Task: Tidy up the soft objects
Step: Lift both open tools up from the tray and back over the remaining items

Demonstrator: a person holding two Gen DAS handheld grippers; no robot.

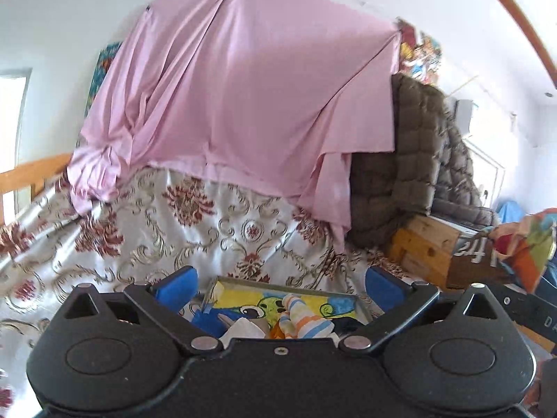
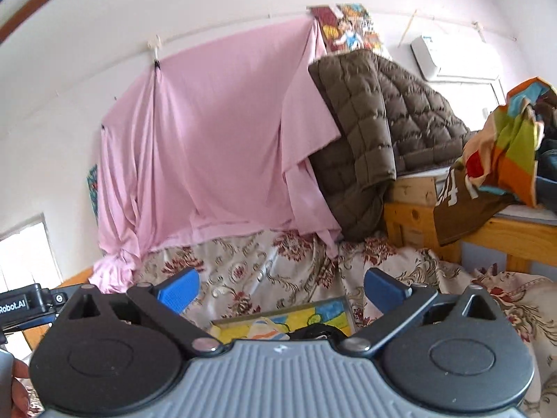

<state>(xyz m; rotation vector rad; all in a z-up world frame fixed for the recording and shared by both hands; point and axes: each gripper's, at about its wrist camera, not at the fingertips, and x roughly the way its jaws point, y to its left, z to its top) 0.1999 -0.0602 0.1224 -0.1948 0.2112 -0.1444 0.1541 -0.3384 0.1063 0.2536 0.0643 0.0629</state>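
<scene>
While both claws gape, a striped, perhaps knitted sock (image 1: 303, 320) lies crumpled.

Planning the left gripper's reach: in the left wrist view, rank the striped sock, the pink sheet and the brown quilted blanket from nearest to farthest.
1. Striped sock: in the tray just below the open left gripper.
2. Pink sheet: hanging straight ahead, beyond the floral cover.
3. Brown quilted blanket: right, beside the sheet; too close to call against it.

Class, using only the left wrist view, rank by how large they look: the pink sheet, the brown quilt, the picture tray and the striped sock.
1. Pink sheet, clearly largest.
2. Brown quilt.
3. Picture tray, though the gripper body hides part of it.
4. Striped sock, smallest.
The tray and sock sit nearest the camera, so true sizes may differ.
</scene>
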